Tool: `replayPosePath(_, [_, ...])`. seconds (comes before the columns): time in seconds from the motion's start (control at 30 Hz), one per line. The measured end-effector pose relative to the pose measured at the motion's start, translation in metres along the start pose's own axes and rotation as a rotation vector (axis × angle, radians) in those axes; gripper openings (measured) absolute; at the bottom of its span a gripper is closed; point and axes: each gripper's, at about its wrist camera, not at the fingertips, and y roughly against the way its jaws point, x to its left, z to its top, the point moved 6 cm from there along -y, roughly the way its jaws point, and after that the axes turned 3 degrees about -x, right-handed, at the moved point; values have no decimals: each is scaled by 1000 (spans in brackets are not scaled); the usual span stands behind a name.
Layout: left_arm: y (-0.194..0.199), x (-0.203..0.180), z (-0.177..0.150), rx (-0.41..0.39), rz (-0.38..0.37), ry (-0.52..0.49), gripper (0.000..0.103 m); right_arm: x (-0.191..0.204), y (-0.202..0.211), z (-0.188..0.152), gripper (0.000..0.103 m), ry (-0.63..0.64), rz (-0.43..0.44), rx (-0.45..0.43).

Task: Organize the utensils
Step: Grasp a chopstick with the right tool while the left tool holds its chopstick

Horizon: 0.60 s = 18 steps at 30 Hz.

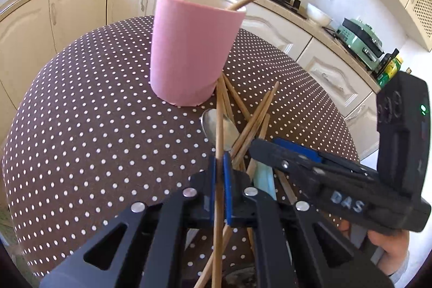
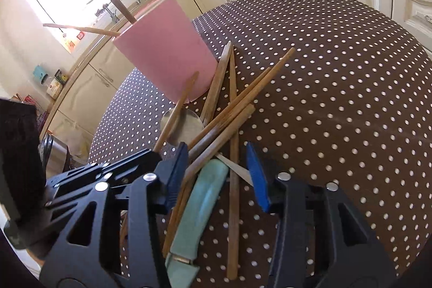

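Left claw (image 1: 220,177) is gripping a single chopstick (image 1: 219,126), blue pads pinched tight on it about midway along, the tip reaching up toward the foot of the pink cup (image 1: 189,50). Right claw (image 2: 216,169) is hanging open over the pile, jaws straddling several chopsticks (image 2: 229,109) and the green handle (image 2: 199,204) of what looks like a knife; I cannot see the pads pressing on anything. I am noting the cup standing upright on the dotted tablecloth (image 1: 81,112), just beyond the pile, with two sticks already leaning out of it. A metal spoon (image 2: 186,126) is lying under the crossed sticks, near the cup's base. I am judging the step in hand to be lifting this one stick clear and dropping it in the cup. To do it well I am planning to raise it straight before swinging it, since its lower end is running under other sticks and could drag them along. I am keeping the right claw still meanwhile, because the two claws are crowding each other above the pile. At the cup I am aiming to tilt the stick near upright and lower it between the two leaning ones, going gently, as a knock on the rim could tip the cup.
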Motion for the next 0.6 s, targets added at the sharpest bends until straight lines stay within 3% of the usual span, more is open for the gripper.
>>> replayPosePath(0.07, [2,2,-2,-5,0,4,6,1,-5,3,34,14,-29,5])
replayPosePath(0.2, [3,3,-1,-9,-8,11,6,0,-10,7,31,27,-38,12])
replayPosePath(0.27, [4,3,-2,-11,-12,13,6,1,-11,9,23,24,-23,19])
replayPosePath(0.6, [3,-8,12,-42,-32,-3,6,-16,-5,12,9,-73,71,-4])
